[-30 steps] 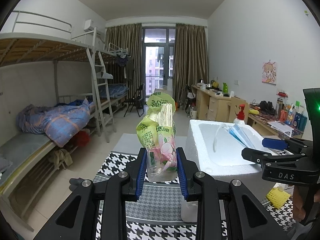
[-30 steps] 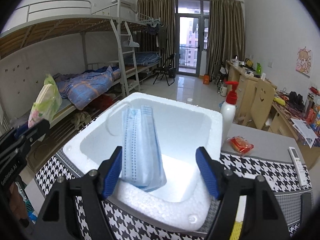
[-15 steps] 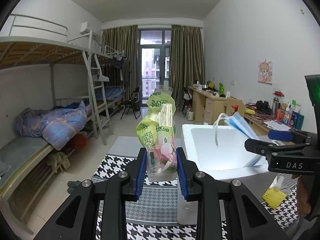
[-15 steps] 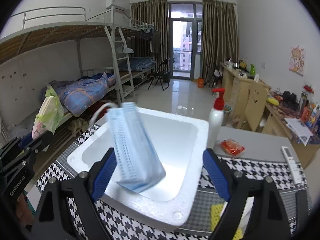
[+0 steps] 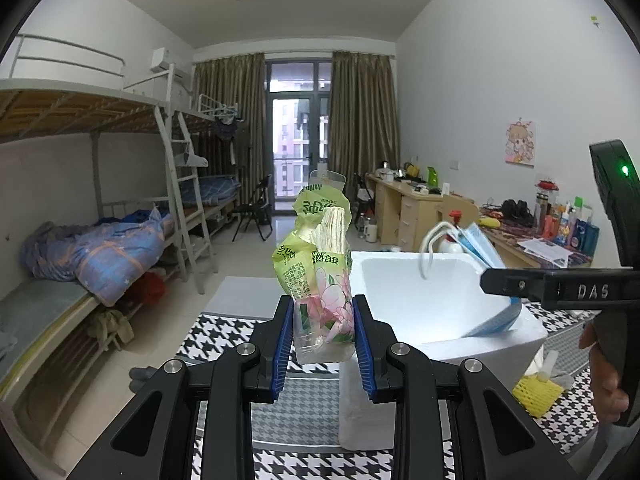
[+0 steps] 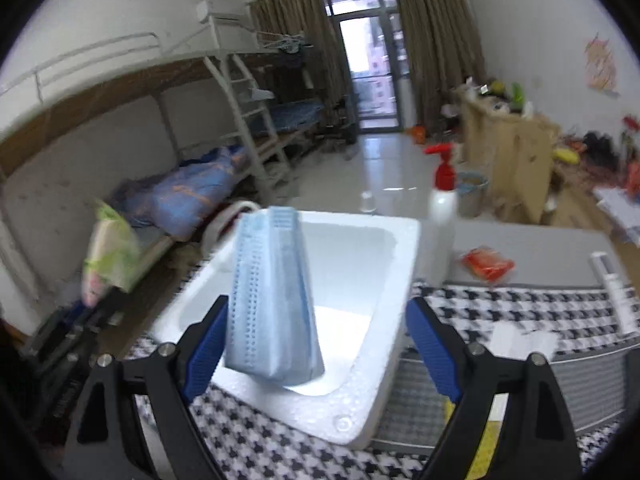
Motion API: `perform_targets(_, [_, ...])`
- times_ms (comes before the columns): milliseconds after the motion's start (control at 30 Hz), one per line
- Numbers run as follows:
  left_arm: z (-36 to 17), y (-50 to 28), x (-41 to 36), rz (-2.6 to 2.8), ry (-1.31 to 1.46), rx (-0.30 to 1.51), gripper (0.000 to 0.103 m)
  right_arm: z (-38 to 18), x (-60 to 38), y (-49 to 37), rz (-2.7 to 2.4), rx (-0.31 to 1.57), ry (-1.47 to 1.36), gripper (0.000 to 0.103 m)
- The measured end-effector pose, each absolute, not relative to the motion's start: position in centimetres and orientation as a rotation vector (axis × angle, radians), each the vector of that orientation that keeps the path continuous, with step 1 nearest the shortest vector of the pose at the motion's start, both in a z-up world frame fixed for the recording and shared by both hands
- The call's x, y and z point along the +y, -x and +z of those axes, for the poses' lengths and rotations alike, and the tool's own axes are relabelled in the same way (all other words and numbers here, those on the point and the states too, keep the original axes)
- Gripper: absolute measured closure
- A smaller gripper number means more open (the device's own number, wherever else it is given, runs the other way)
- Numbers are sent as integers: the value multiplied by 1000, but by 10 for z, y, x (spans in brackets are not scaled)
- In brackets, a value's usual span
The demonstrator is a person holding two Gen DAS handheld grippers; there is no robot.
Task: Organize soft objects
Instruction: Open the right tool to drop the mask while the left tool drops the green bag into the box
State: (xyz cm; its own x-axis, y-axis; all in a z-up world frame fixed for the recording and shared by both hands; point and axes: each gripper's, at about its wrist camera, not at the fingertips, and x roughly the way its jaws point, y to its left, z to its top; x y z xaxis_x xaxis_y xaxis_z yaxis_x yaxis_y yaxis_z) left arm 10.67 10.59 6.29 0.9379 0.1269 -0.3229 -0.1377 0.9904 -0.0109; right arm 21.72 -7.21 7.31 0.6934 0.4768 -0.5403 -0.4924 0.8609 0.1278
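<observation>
masks (image 6: 272, 296) released over foam box (image 6: 360, 412); right gripper (image 6: 316, 344) widened, stack against one pad only. tissue pack (image 5: 320, 280) clamped in left gripper (image 5: 322, 340); next for boxing.

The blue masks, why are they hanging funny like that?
The blue masks lean against one pad of the right tongs, which stand wide open, tilted over the foam box instead of lying inside it.
</observation>
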Motion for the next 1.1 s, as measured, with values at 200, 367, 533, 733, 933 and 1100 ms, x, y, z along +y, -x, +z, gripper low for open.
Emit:
perform_targets(200, [68, -109, 96, 91, 11, 323, 72, 72, -73, -209, 548, 569, 63, 14])
perform_targets(367, [74, -115, 93, 34, 8, 333, 72, 70, -76, -204, 554, 554, 78, 14])
perform_targets(533, [77, -121, 86, 0, 3, 347, 72, 70, -78, -203, 549, 546, 93, 14])
perform_targets(733, [77, -125, 76, -44, -7, 355, 72, 66, -84, -204, 548, 546, 92, 14])
perform_targets(933, [78, -132, 72, -79, -14, 375, 72, 65, -89, -206, 541, 552, 83, 14])
perform_targets(1100, [78, -143, 71, -75, -13, 397, 72, 64, -91, -204, 538, 549, 84, 14])
